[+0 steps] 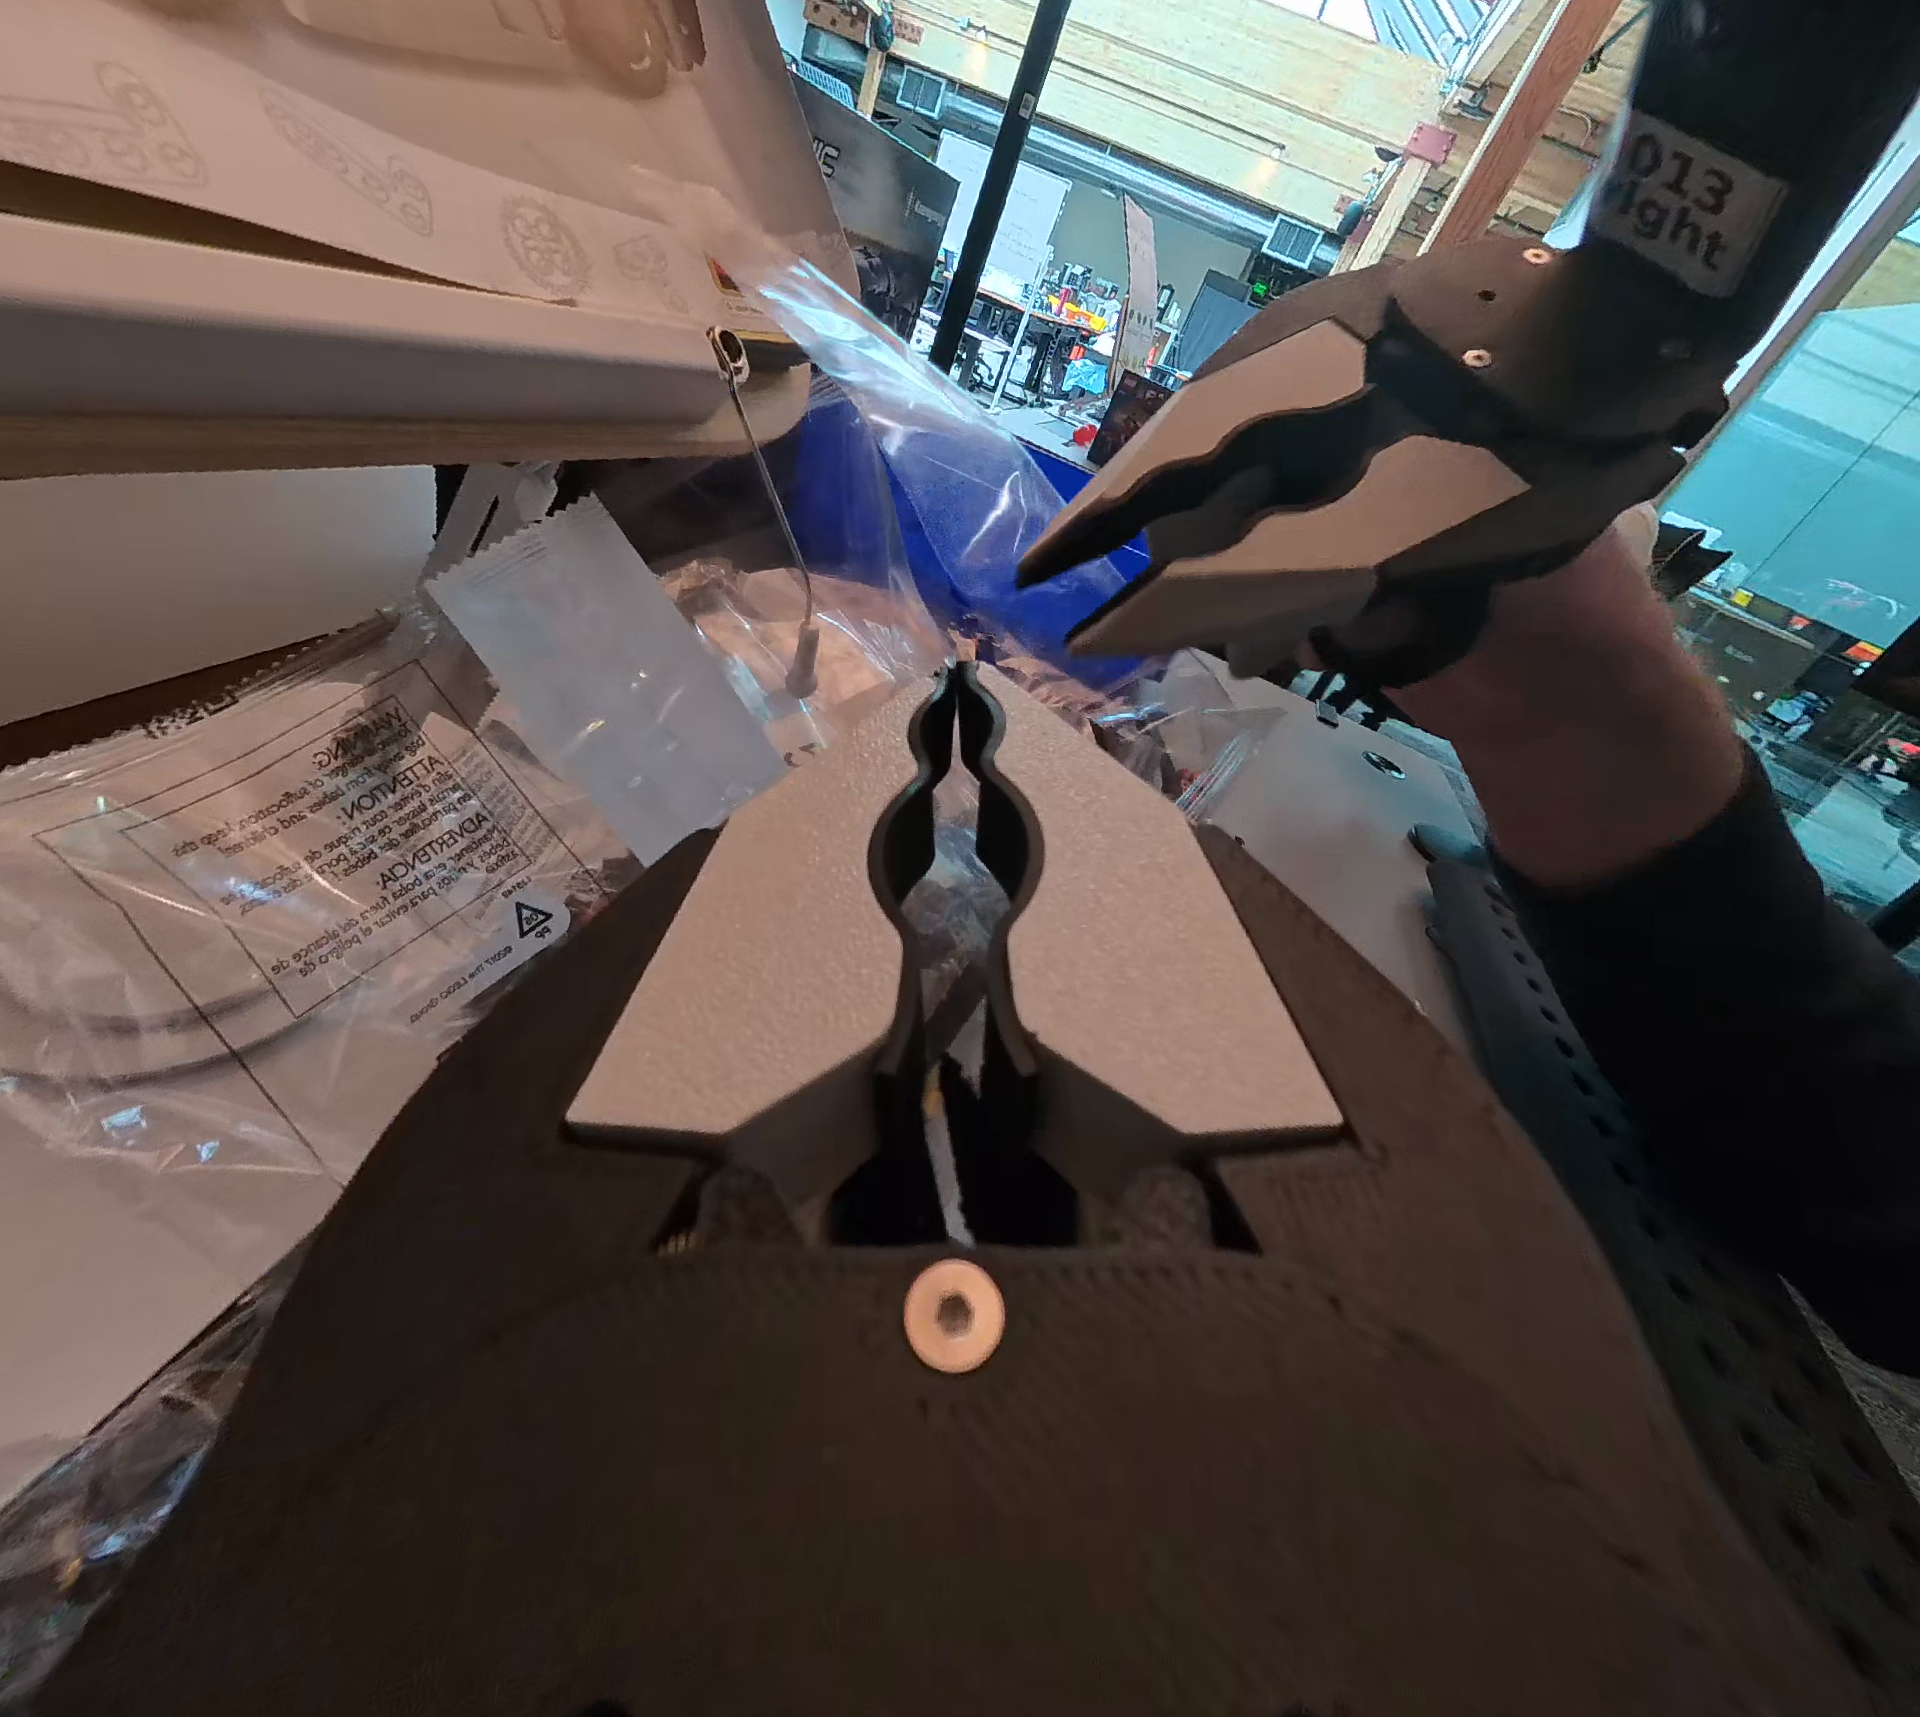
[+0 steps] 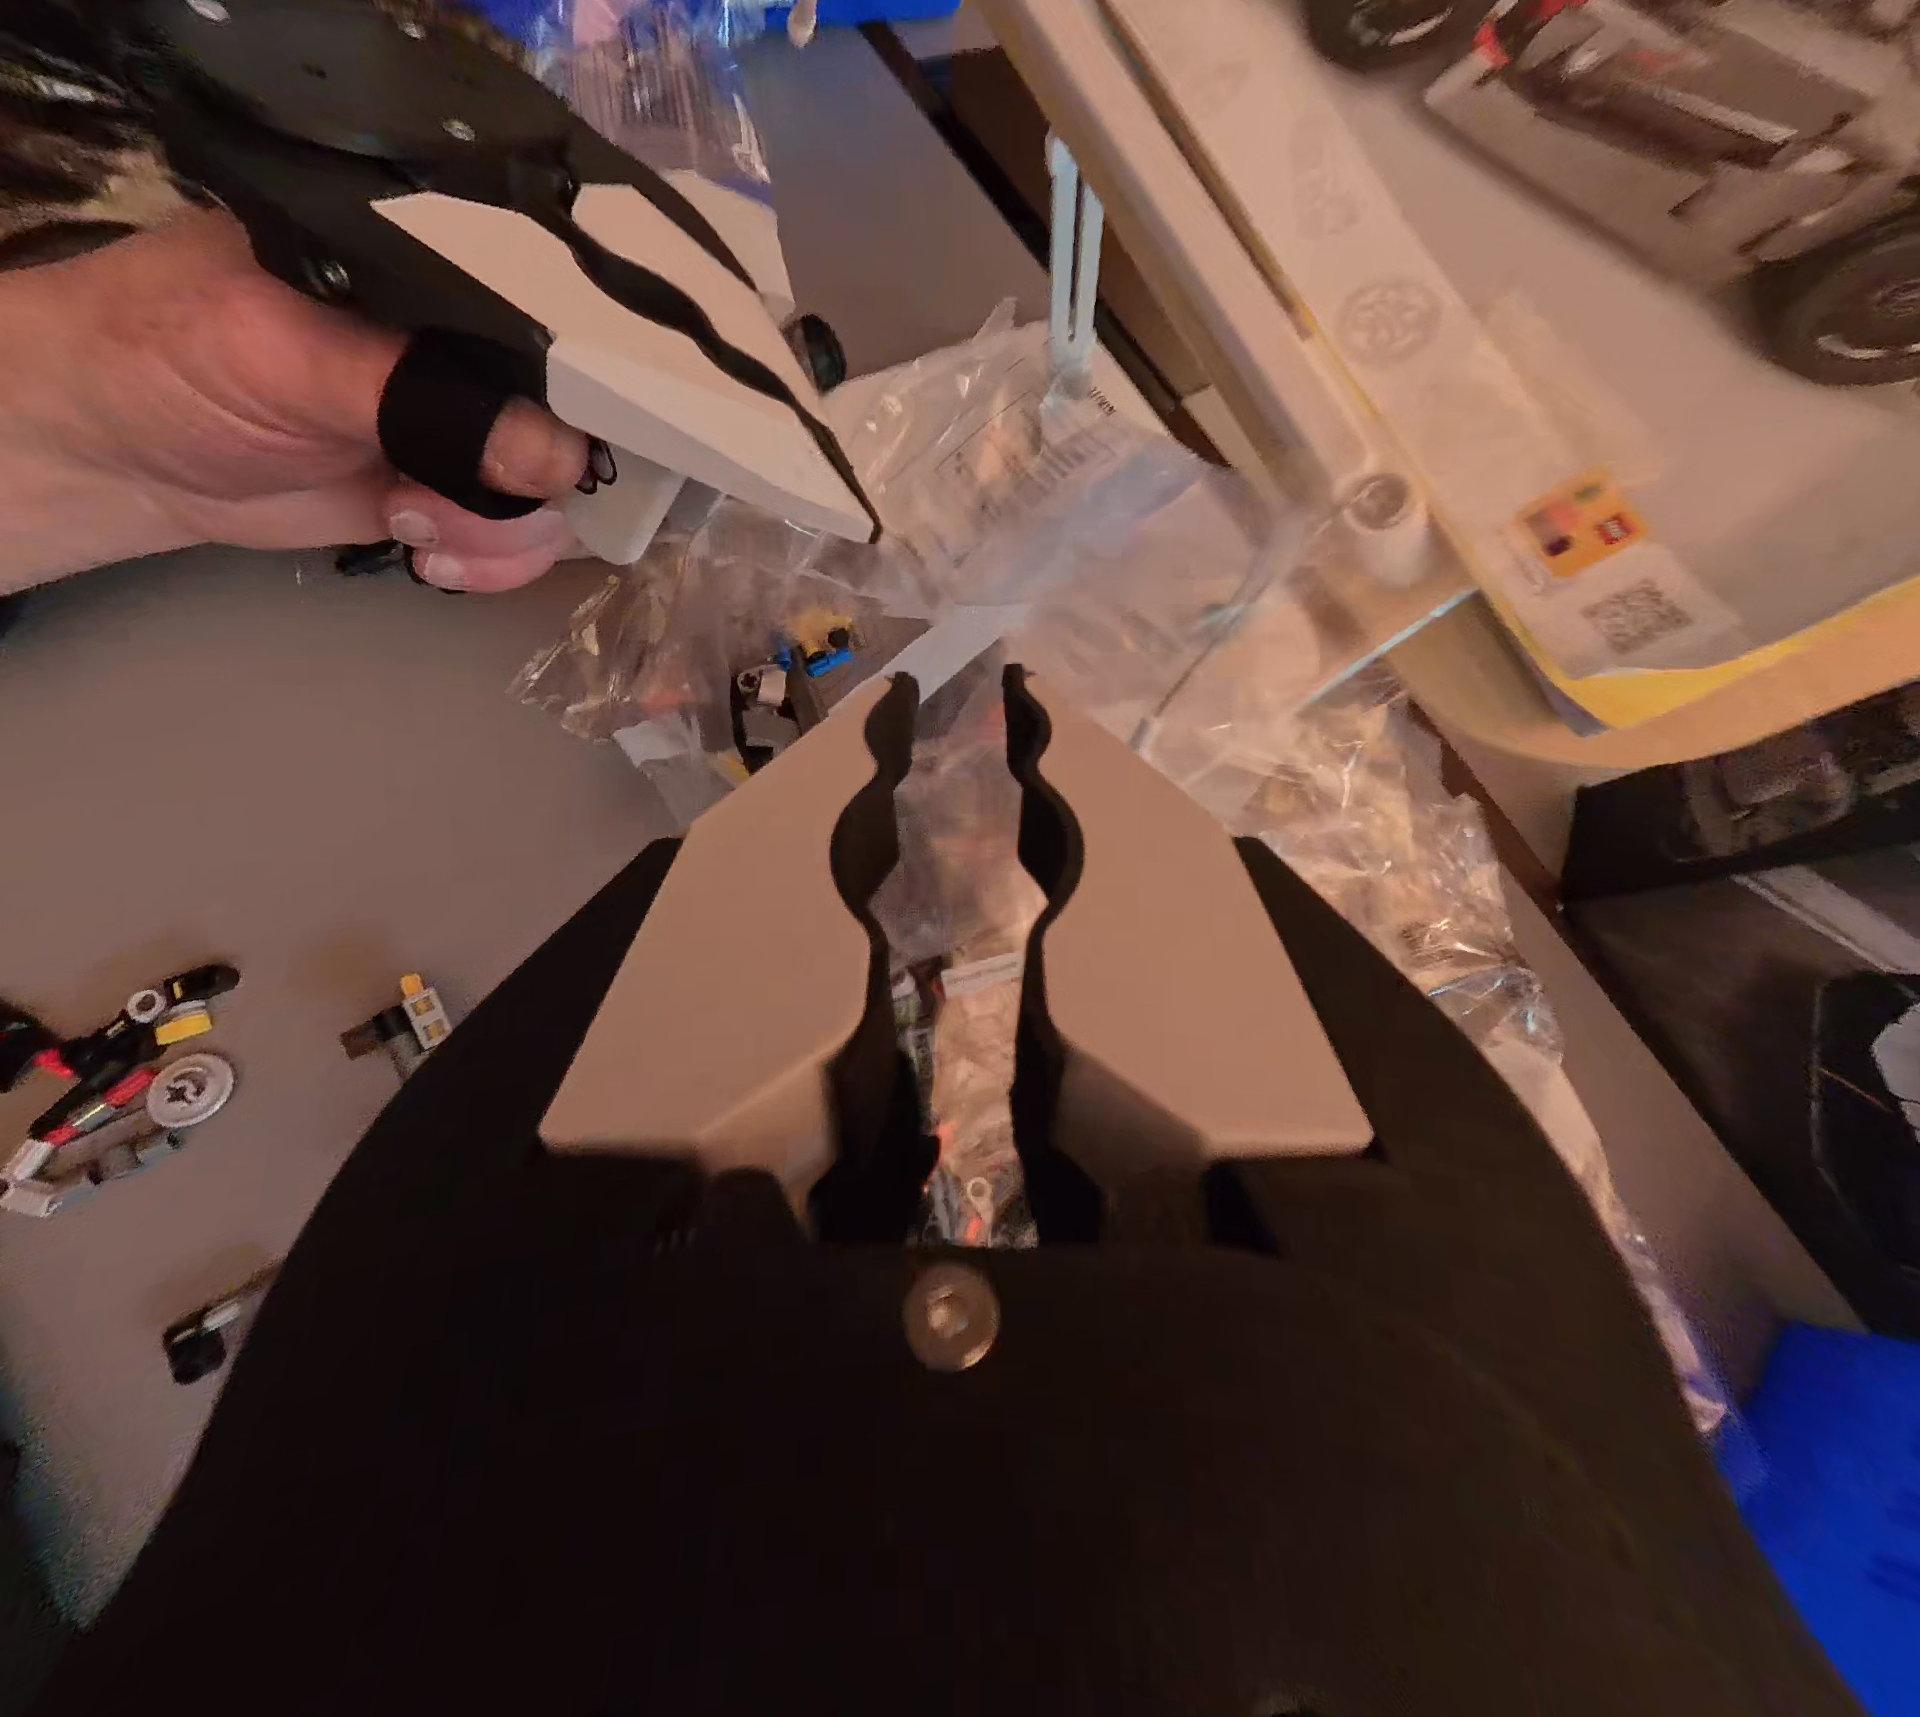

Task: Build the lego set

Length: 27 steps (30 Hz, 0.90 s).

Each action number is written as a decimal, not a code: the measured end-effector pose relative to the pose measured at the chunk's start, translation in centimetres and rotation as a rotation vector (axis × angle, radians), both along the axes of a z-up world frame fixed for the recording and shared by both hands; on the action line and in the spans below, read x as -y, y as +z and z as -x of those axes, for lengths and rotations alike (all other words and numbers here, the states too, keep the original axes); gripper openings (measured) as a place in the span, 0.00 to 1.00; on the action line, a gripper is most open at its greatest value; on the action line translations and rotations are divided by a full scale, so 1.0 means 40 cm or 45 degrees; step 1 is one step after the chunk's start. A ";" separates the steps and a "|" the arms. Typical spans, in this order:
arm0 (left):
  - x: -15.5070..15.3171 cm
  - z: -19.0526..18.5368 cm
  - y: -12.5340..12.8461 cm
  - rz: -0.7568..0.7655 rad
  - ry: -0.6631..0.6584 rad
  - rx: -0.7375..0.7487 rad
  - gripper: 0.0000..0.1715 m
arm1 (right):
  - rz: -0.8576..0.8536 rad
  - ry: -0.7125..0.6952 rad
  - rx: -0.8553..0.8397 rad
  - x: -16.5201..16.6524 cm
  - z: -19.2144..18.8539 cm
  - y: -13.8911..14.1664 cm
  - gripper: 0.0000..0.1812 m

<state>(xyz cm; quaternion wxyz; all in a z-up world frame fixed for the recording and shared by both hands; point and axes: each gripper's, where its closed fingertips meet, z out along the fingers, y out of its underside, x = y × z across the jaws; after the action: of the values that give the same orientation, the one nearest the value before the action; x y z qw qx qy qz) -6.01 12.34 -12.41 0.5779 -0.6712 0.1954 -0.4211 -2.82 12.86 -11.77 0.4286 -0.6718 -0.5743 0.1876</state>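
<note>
Left gripper is pinching shut on the top edge of a clear bag, tips meeting on the film; in the right wrist view the same gripper is showing its jaws together on the plastic. Right gripper is standing parted, nothing between the tips, hovering just beside that pinched edge. Bag of parts is lying below it on the table, among more crumpled bags, next to the propped instruction booklet. A part-built assembly and loose pieces are sitting well apart on the table. Judgement: the film is looking light, limp and slick, likely to slide or stretch rather than tear cleanly; small parts inside are looking loose and ready to scatter. Best hold is probably the sealed edge close to the left tips, so the two grips are pulling against each other over a short span. A hold lower down, over the parts, is risking a weak grip on shifting contents.
</note>
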 end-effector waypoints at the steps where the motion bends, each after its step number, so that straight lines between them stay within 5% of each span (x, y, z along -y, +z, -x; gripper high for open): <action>1: 0.000 0.003 0.002 -0.003 0.006 0.002 0.00 | -0.004 0.000 -0.032 -0.001 -0.010 0.010 0.08; 9: -0.008 0.028 0.013 -0.019 0.060 0.028 0.00 | 0.153 0.033 -0.097 -0.005 -0.141 -0.025 0.05; 15: -0.010 0.034 0.011 -0.020 0.074 0.029 0.00 | 0.270 -0.014 0.222 -0.013 -0.206 -0.179 0.07; 23: -0.010 0.030 0.007 -0.014 0.067 0.022 0.00 | 0.415 0.289 0.660 0.116 -0.156 -0.381 0.10; 27: -0.009 0.035 0.010 -0.014 0.071 0.026 0.00 | 0.372 0.333 0.669 0.127 -0.125 -0.390 0.10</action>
<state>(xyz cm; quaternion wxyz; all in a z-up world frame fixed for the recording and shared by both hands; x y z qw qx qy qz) -7.40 12.70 -12.02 0.5952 -0.6688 0.1730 -0.4106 2.18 7.78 -27.36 0.1371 -0.6720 -0.7138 0.1415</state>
